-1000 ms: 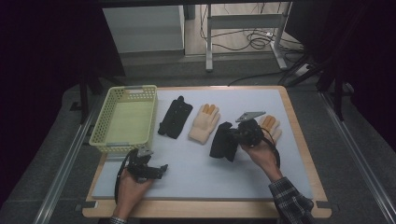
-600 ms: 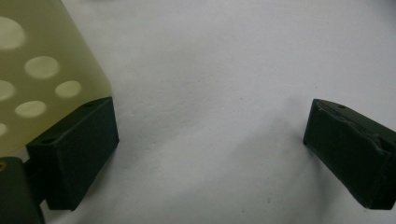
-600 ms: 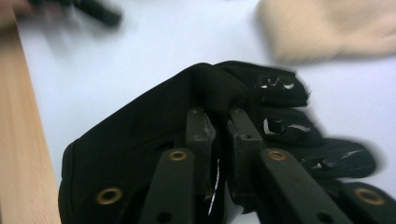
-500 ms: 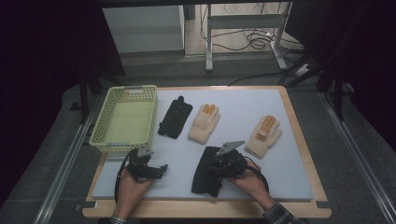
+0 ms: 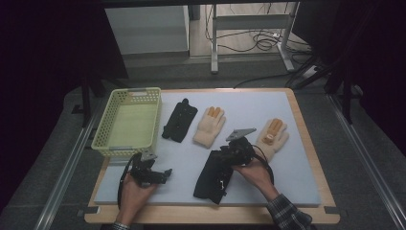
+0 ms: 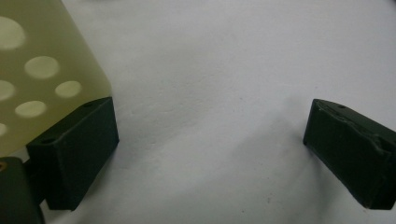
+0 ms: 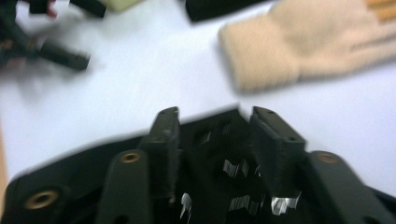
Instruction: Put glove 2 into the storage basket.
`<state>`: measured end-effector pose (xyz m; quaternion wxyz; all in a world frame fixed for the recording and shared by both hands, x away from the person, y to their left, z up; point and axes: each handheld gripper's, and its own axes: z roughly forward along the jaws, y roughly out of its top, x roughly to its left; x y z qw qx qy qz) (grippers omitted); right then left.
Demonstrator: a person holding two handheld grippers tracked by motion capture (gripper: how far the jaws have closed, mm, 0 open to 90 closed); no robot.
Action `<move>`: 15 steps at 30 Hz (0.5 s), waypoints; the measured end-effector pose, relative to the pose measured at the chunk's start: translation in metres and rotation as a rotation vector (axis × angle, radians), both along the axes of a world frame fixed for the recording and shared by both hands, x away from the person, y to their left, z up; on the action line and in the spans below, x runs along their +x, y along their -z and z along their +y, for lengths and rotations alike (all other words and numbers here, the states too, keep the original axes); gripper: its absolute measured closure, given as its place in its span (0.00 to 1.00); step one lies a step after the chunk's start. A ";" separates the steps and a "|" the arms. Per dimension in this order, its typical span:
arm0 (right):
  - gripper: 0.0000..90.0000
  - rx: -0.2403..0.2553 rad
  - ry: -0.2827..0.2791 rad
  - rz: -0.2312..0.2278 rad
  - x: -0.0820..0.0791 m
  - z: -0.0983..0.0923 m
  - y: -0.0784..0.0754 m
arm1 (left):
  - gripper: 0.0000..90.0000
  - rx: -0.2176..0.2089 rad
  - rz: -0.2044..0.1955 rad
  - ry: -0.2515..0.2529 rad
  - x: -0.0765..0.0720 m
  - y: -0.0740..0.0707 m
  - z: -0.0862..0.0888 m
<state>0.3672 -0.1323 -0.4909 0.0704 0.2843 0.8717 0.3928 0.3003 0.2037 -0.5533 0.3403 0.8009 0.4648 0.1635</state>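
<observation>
Black and limp, the near glove lay on the pale mat at the front of the worktop, its length running from the person's right hand towards the front edge. The right gripper stood over the glove's far end; in the right gripper view its jaws stood part-way apart with the dark fabric between and under them. They had just been opening, and the pads did not look pressed on the cloth, though blur made this hard to judge. The left gripper rested low on the mat near the front left, just in front of the yellow basket. In the left gripper view its jaws stood wide apart over bare mat, holding nothing, with the basket's wall touching or just beside one jaw. Farther back lay a second black glove beside the basket, then a cream glove with orange fingers. Another cream glove lay just beyond the right hand.
</observation>
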 end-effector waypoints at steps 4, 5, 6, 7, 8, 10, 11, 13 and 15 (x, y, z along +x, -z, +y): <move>0.71 0.034 0.009 -0.013 0.023 0.016 -0.003 | 0.04 0.000 0.000 0.000 0.000 0.000 0.000; 0.73 0.037 0.011 -0.013 0.029 0.021 -0.004 | 0.04 0.000 0.000 0.000 0.000 0.000 0.000; 0.75 0.036 0.011 -0.020 0.034 0.026 -0.004 | 0.04 0.000 0.000 0.000 0.000 0.000 0.000; 0.77 0.029 0.011 -0.024 0.037 0.031 -0.004 | 0.04 0.000 0.000 0.000 0.000 0.000 0.000; 0.78 0.016 0.009 -0.031 0.043 0.038 -0.004 | 0.04 -0.001 0.000 0.000 0.000 0.000 0.000; 0.80 -0.010 0.007 -0.045 0.053 0.053 -0.003 | 0.04 -0.001 0.000 0.001 0.000 0.000 0.000; 0.80 -0.010 0.007 -0.045 0.053 0.053 -0.003 | 0.04 -0.001 0.000 0.001 0.000 0.000 0.000; 0.80 -0.022 0.005 -0.054 0.063 0.067 -0.003 | 0.04 0.002 0.001 0.002 0.000 0.000 0.000; 0.80 -0.029 0.007 -0.056 0.071 0.077 -0.002 | 0.04 0.000 0.001 0.001 0.000 0.000 0.000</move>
